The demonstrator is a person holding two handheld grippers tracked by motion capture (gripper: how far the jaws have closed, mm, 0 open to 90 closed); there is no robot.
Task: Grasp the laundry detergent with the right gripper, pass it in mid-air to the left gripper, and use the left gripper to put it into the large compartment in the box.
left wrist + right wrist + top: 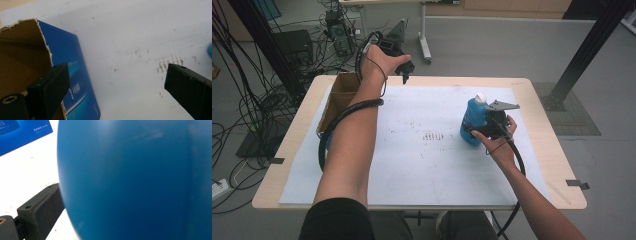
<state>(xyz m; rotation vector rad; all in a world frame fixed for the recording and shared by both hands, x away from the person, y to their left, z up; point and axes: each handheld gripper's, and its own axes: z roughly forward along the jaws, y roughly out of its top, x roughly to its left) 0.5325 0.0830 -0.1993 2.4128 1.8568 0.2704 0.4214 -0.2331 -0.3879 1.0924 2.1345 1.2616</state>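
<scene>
Since the blue bottle [473, 122] near the table's right edge looks smooth and probably liquid-heavy, the right gripper [479, 131] clamps its fingers mid-body, while the left gripper [406, 70] hangs wide open.

Printed matter, legibility: we find lettering on one item alone, the blue printed side of the cardboard box [72, 82]. In the left gripper view a pale script logo and a line of small white characters run just beside the left jaw; we cannot read either. In the right gripper view, small white print sits up and left of the jaw, too blurred to read.
</scene>
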